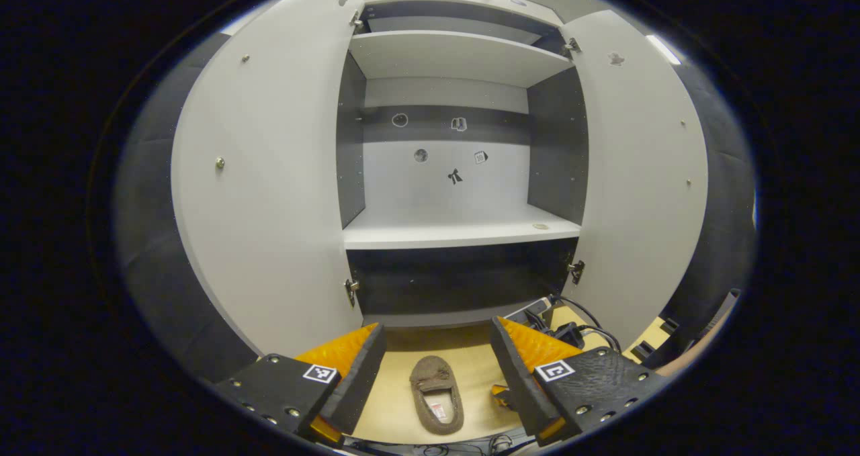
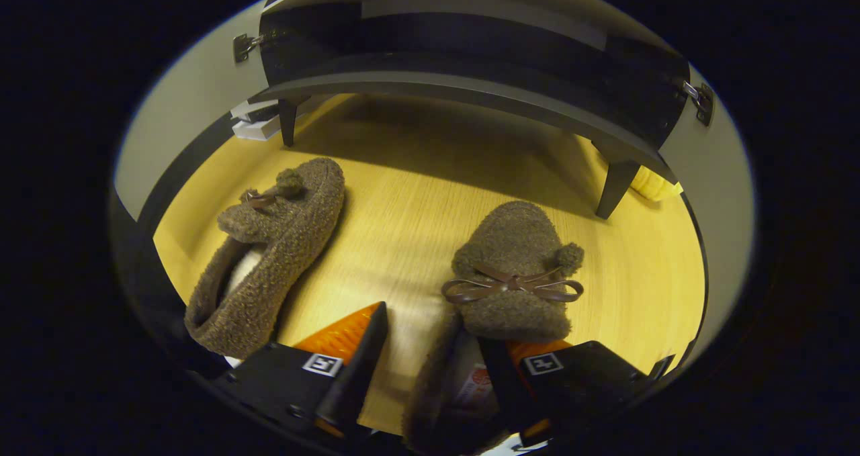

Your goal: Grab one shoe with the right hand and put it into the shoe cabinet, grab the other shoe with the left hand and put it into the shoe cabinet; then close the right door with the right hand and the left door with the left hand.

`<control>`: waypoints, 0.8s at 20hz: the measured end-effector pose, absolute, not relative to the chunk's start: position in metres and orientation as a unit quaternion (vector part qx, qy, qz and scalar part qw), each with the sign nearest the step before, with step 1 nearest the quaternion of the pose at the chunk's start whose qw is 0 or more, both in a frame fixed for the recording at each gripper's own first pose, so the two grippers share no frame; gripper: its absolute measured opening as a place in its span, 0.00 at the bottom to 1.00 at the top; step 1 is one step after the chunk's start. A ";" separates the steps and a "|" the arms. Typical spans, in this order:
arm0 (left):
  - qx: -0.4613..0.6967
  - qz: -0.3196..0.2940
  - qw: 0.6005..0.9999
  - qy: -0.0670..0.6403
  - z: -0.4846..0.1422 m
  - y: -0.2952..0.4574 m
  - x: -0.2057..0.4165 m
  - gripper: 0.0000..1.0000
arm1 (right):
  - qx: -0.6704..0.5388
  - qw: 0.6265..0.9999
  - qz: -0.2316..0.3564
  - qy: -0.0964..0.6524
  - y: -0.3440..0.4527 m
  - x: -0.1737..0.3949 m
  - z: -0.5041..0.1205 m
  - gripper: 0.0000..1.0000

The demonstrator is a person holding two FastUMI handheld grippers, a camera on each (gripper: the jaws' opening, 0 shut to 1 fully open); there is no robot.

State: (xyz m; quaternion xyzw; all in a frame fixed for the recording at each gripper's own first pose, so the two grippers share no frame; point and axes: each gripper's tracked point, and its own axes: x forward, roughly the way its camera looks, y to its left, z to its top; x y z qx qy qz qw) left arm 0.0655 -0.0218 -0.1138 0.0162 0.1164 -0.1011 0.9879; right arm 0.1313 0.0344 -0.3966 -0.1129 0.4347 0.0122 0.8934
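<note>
Right gripper (image 2: 430, 369) low over floor, fingers spread astride slipper's (image 2: 514, 275) heel (unclamped) | left gripper (image 1: 437, 369) spread, facing open shoe cabinet (image 1: 457, 231).

The left hand-held gripper (image 1: 437, 369) has two wedge-shaped fingers (image 1: 359, 369) with ribbed inner faces, each mounted on a dark, matte block. Each block carries a small white square tag (image 1: 320, 373) printed with a black pattern, and a row of round silver screws (image 1: 269, 419) runs along its lower edge. The right hand-held gripper (image 2: 430, 369) is built alike: ribbed wedge fingers (image 2: 356, 348), dark blocks, and a white patterned tag (image 2: 543, 362) on each one.
</note>
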 end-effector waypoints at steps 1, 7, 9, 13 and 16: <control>0.016 -0.099 0.988 0.116 -0.113 -0.023 0.066 0.90 | -0.118 0.893 0.008 0.434 0.030 0.133 -0.398 0.55; 0.022 -0.100 0.990 0.101 -0.107 -0.028 0.065 0.90 | -0.141 0.885 0.008 0.443 0.027 0.133 -0.398 0.14; 0.024 -0.099 0.990 0.097 -0.104 -0.026 0.065 0.90 | -0.108 0.881 0.021 0.461 0.026 0.126 -0.393 0.02; 0.021 -0.099 0.990 0.094 -0.105 -0.021 0.062 0.90 | -0.080 0.893 0.018 0.443 0.020 0.121 -0.365 0.02; 0.016 -0.100 0.990 0.097 -0.109 -0.017 0.060 0.90 | -0.038 0.900 0.006 0.433 0.017 0.111 -0.340 0.02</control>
